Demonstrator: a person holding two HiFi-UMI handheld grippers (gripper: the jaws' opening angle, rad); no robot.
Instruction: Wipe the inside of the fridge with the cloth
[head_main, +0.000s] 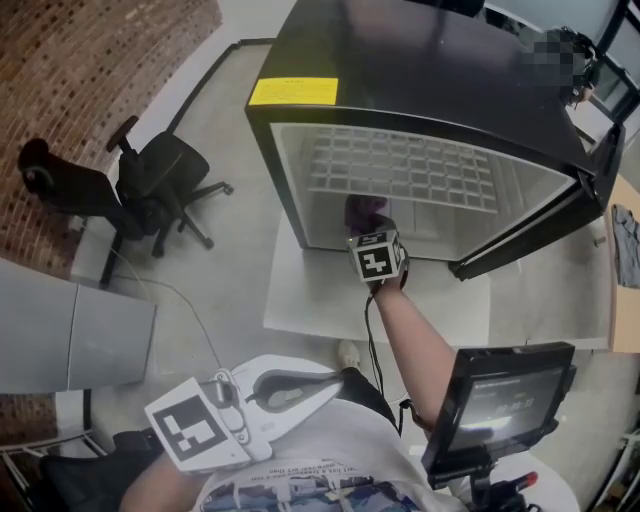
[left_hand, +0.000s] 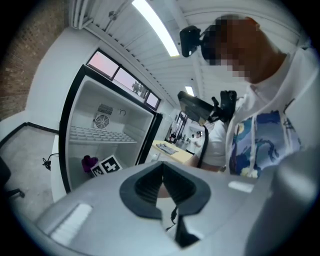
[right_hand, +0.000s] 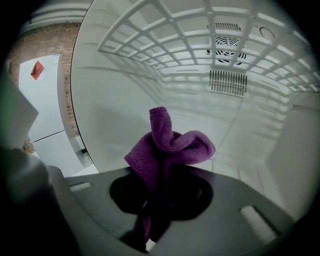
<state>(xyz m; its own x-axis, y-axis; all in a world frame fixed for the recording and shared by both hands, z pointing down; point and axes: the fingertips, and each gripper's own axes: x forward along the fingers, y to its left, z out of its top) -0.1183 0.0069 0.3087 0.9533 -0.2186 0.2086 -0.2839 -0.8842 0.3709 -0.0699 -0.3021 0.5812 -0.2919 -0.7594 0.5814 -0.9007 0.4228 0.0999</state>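
R arm outstretched: right gripper (right_hand: 154, 197) fingers pinch crumpled purple cloth (right_hand: 172, 145) inside black fridge (head_main: 400, 60). Left gripper (head_main: 330, 383) lower-left, fingers closed, empty.

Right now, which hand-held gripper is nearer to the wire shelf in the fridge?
Right. The right hand-held gripper, shut on the purple cloth, is inside the fridge opening, below the wire shelf. The left hand-held gripper is outside, far back from it.
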